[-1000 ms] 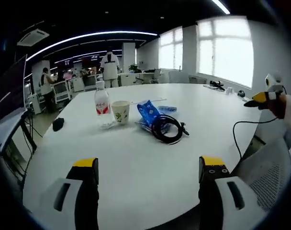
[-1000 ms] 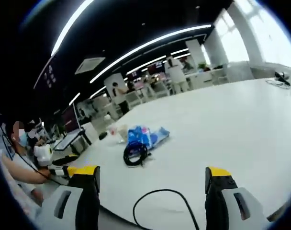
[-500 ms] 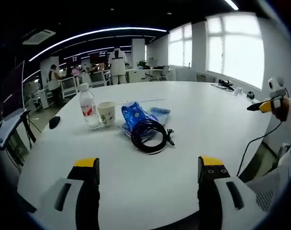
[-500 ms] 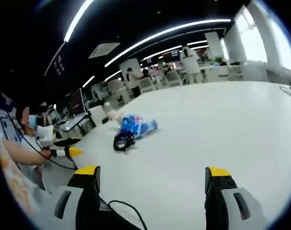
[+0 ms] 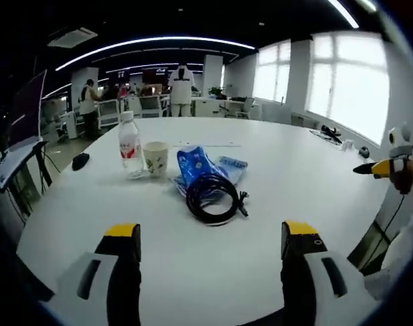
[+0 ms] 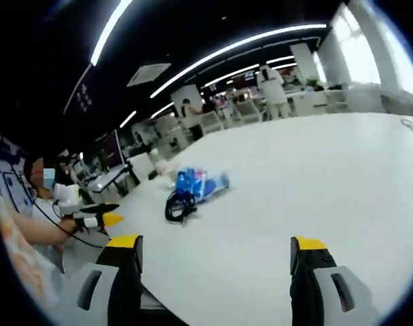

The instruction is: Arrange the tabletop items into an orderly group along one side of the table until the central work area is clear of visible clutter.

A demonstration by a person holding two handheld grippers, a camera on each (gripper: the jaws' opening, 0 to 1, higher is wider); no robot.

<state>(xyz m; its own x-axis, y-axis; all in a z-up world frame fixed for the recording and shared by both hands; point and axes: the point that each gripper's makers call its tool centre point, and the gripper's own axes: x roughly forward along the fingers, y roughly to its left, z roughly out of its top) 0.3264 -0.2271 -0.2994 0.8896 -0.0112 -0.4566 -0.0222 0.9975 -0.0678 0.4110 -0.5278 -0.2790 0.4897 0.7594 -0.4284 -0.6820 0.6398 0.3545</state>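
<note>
Left gripper (image 5: 210, 239) wide open, nothing held, hovering over near edge of white table (image 5: 315, 170). Right gripper (image 6: 215, 250) likewise spread wide, empty. Ahead, mid-table: black coiled cable (image 5: 212, 198) lying against blue packet (image 5: 198, 165); paper cup (image 5: 155, 158) & water bottle (image 5: 130, 145) upright just beside, further left.

Both claws, left (image 5: 204, 239) & right (image 6: 211, 251), have black jaws w/ yellow tips on grey-white bodies w/ dark slots; person (image 6: 20, 238) wears patterned orange-white sleeve.
</note>
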